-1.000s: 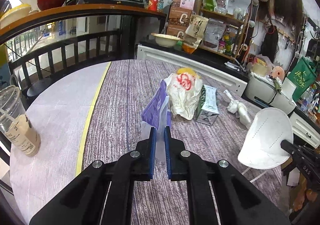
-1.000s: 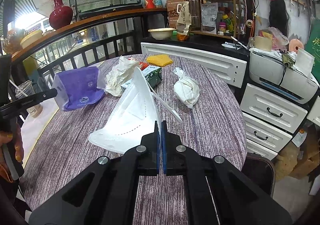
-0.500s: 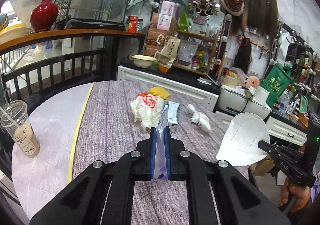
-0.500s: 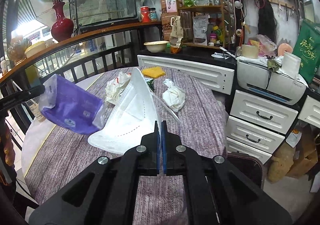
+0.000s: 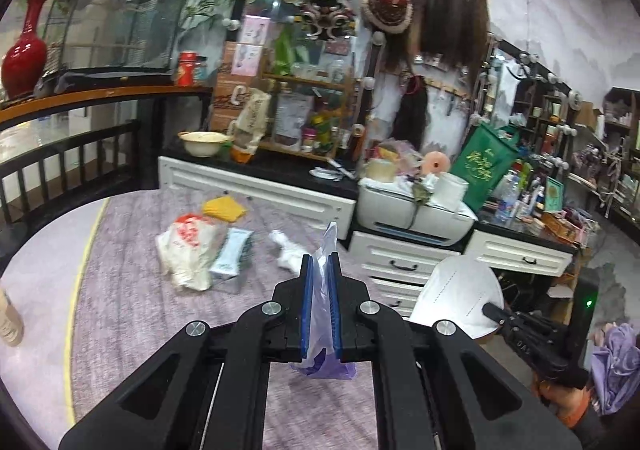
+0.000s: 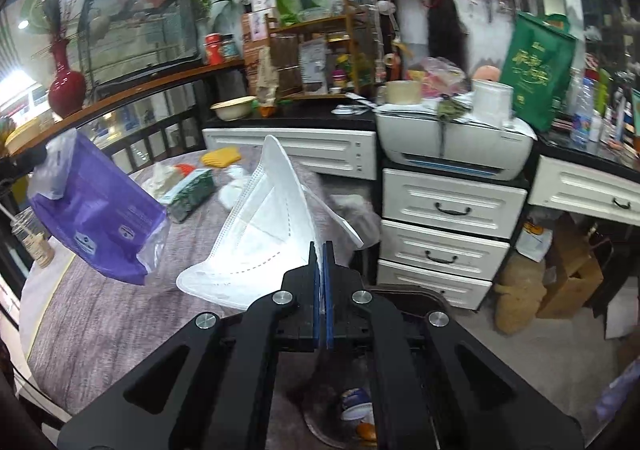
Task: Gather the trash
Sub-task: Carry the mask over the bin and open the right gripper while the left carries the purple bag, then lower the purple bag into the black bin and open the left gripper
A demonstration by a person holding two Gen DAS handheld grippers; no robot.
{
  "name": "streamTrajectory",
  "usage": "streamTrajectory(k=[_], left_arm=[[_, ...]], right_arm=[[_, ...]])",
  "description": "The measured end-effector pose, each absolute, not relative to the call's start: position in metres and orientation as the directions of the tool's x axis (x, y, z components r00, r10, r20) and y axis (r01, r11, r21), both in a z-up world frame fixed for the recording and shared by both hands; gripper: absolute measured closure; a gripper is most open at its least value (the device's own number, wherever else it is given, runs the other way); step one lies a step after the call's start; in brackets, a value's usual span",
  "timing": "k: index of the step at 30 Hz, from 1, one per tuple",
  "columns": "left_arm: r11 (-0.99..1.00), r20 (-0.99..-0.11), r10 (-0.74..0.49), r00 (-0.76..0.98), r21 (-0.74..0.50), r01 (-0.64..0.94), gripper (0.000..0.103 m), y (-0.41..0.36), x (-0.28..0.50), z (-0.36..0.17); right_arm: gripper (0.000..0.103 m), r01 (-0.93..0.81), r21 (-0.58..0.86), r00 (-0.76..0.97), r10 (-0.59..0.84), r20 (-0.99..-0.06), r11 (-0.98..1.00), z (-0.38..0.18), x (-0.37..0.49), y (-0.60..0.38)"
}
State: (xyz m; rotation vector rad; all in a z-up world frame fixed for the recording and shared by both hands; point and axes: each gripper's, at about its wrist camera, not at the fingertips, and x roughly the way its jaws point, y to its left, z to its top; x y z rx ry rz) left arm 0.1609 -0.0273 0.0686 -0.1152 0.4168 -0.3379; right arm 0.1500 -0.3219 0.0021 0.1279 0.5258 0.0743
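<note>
My left gripper (image 5: 319,270) is shut on a purple plastic bag (image 5: 322,314), held in the air over the round table (image 5: 128,290); the bag also shows in the right wrist view (image 6: 96,210). My right gripper (image 6: 321,254) is shut on a white face mask (image 6: 264,226), lifted above the table edge; the mask also shows in the left wrist view (image 5: 456,298). On the table lie a white-and-red bag (image 5: 186,250), a green carton (image 5: 232,254), a crumpled tissue (image 5: 286,250) and a yellow cloth (image 5: 223,209).
A trash bin (image 6: 352,410) with litter in it sits low under my right gripper. White drawers (image 6: 444,234) and a printer (image 6: 452,142) stand to the right of the table. A drink cup (image 6: 34,238) stands at the table's left edge.
Both grippers have lifted their items off the table and swung to the right, away from the table's middle. The bin has come into the right wrist view.
</note>
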Motion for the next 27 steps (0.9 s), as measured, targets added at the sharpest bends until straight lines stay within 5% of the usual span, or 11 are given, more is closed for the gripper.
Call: streamTrajectory(k=[17,20,22,27], left_arm=[[0.858,-0.479,-0.505,0.718,-0.194,0.475,0.095,-0.157,0.19,0.035],[0.849,-0.511,-0.518,0.686,-0.207,0.486,0.095,-0.17,0.194,0.024],[0.847,-0.524,-0.517,0.676,-0.202,0.492,0.095,-0.178,0.194,0.017],[0.837,-0.572,-0.521,0.634,-0.194,0.512,0.095,-0.204,0.197,-0.003]], right_arm=[[0.096,0.173,0.125,0.712,-0.036,-0.702,0.977,-0.118,0.17,-0.392],[0.072,0.207,0.137,0.688,-0.044,-0.725,0.969,-0.134,0.17,-0.397],[0.047,0.242,0.149,0.689,-0.061,-0.723,0.959,-0.139,0.166,-0.404],[0.045,0.304,0.156,0.678,-0.098,-0.728,0.94,-0.144,0.153,-0.424]])
